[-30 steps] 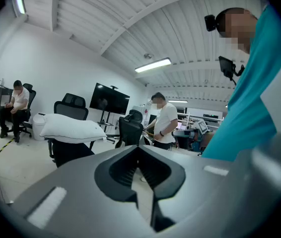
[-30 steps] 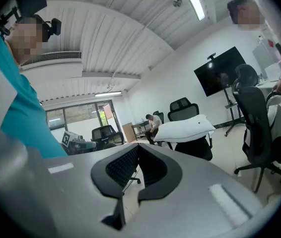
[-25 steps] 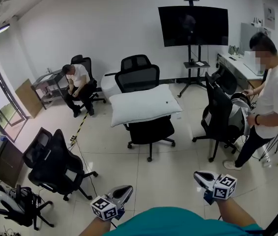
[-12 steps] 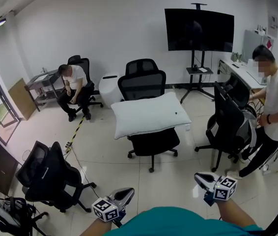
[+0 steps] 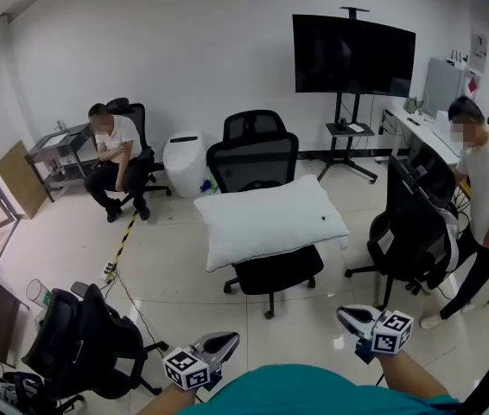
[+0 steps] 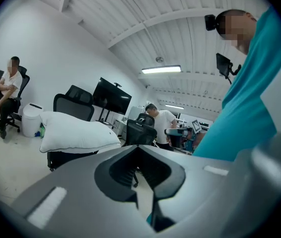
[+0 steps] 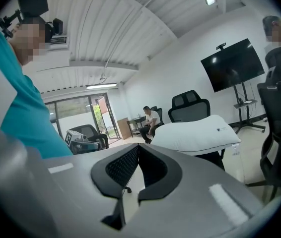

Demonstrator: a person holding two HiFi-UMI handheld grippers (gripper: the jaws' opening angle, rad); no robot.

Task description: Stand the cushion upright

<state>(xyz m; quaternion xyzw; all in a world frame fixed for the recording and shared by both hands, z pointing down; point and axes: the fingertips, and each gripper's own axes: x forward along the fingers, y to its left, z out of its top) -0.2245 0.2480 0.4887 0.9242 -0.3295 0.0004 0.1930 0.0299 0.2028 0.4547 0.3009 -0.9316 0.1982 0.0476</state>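
A white cushion [image 5: 269, 220] lies flat across the seat of a black office chair [image 5: 254, 160] in the middle of the room. It also shows in the left gripper view [image 6: 76, 131] and in the right gripper view [image 7: 195, 133]. My left gripper [image 5: 221, 347] is low at the picture's bottom, well short of the chair, its jaws shut and empty. My right gripper [image 5: 355, 317] is at the bottom right, also shut with nothing in it. Both point toward the cushion.
A black chair [image 5: 85, 350] stands near my left, another [image 5: 413, 225] at the right beside a standing person [image 5: 488, 197]. A seated person [image 5: 113, 157] is at the back left, with a white bin [image 5: 182, 165] and a TV on a stand [image 5: 353, 44] behind.
The whole view has moved forward: the cushion and its chair are nearer and larger. Both grippers stay shut at the bottom of the picture.
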